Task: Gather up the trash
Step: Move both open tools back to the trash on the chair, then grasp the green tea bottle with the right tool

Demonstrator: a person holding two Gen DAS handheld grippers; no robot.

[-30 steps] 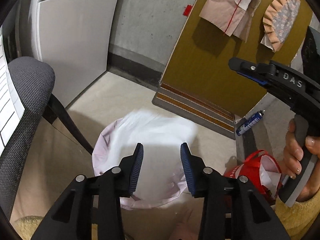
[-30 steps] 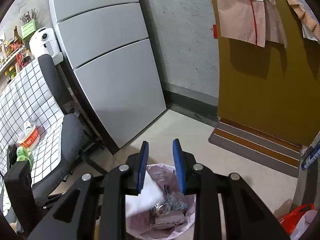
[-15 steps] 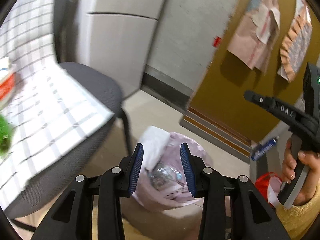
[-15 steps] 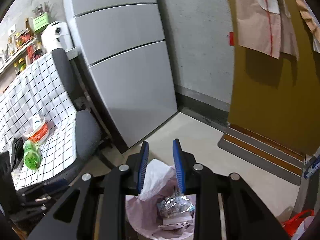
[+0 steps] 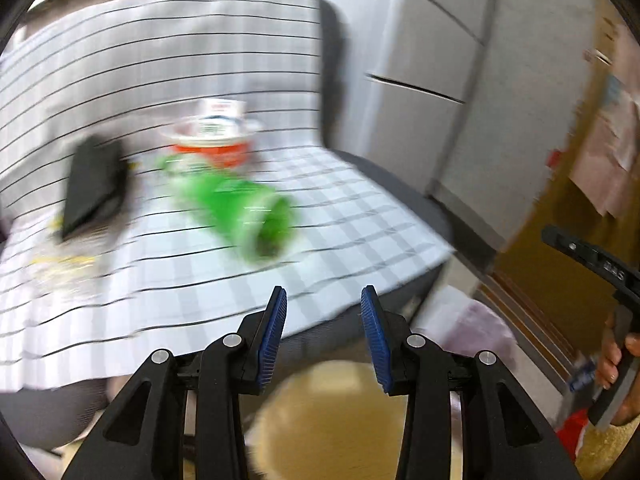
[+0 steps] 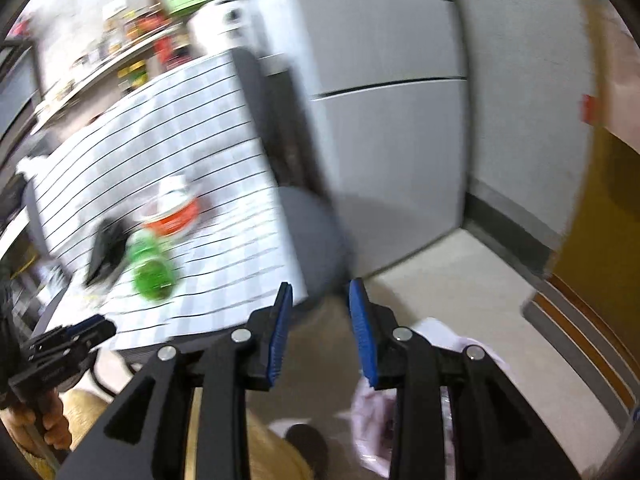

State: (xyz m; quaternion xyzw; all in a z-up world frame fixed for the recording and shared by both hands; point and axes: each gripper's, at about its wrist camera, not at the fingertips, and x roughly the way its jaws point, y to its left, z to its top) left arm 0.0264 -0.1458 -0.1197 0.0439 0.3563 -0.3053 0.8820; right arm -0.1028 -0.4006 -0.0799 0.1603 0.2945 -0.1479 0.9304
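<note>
Left wrist view, blurred by motion, shows a crushed green plastic bottle [image 5: 236,208] lying on its side on a white cloth with a thin black grid [image 5: 320,208], which is draped over the seat and back of a grey office chair [image 5: 404,188]. Just behind the bottle stands a round instant-noodle cup with an orange-red band and a peeled white lid [image 5: 214,138], touching or nearly touching the bottle's far end. To the left of both lies a flat black object [image 5: 94,184], too blurred to identify, and some pale crumpled wrappers sit near the cloth's left edge. The left gripper [image 5: 324,334] hangs above the front edge of the cloth with its blue-padded jaws parted and nothing between them; they have just been spreading a little wider. The right gripper [image 6: 320,334], seen in its own view, is likewise released and empty, its jaws also just widened, pointing at the chair's front corner. Down beside the chair, on the beige floor, a pale pink bin liner [image 6: 376,404] holds trash already dropped in. A grey cabinet [image 6: 384,120] and a mustard-yellow door stand beyond. The likely step is reaching for the bottle, the nearest piece of rubbish. To do it well, spread the jaws wider than the bottle's body, come down across its middle rather than its open end, and close gently, since thin plastic may buckle or roll on loose cloth
</note>
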